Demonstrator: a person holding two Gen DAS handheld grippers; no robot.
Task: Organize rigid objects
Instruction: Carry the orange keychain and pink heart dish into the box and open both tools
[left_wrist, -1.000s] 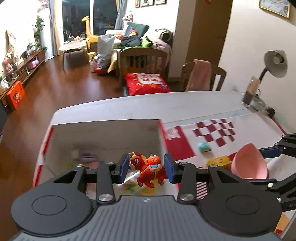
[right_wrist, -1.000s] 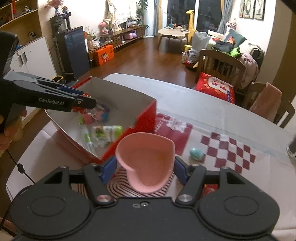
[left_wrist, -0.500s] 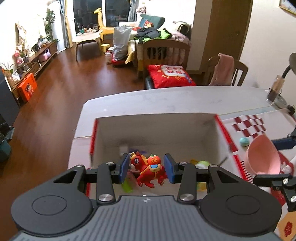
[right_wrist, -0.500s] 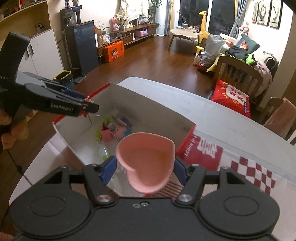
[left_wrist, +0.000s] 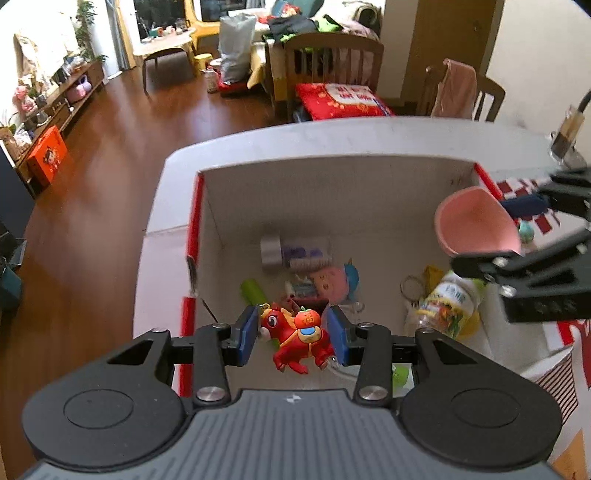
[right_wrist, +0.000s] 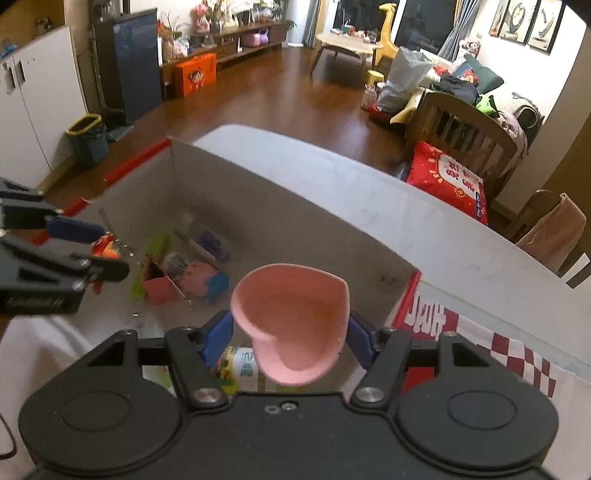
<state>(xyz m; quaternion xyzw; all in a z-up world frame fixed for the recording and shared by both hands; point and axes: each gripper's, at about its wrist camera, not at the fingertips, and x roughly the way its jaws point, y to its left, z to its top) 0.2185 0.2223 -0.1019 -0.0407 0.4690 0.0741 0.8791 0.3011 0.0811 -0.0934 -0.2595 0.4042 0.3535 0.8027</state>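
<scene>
Box (left_wrist: 354, 195) on the desk (right_wrist: 369, 192) already holds several items; left gripper (left_wrist: 291, 334) jaws pinch a red horse toy (left_wrist: 295, 336), right gripper (right_wrist: 291, 332) jaws a pink heart-shaped dish (right_wrist: 291, 317), both over it, unreleased

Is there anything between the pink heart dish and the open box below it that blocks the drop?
Nothing visible blocks it. The pink heart dish hangs over the open box; only a bottle lies on the floor beneath.

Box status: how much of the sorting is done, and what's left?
Done: several items already lie in the box, including a labelled bottle. In hand: the left claw grips the red toy and the right claw the pink heart dish, both over the box. Left: release both, then fetch the small teal object outside.
</scene>
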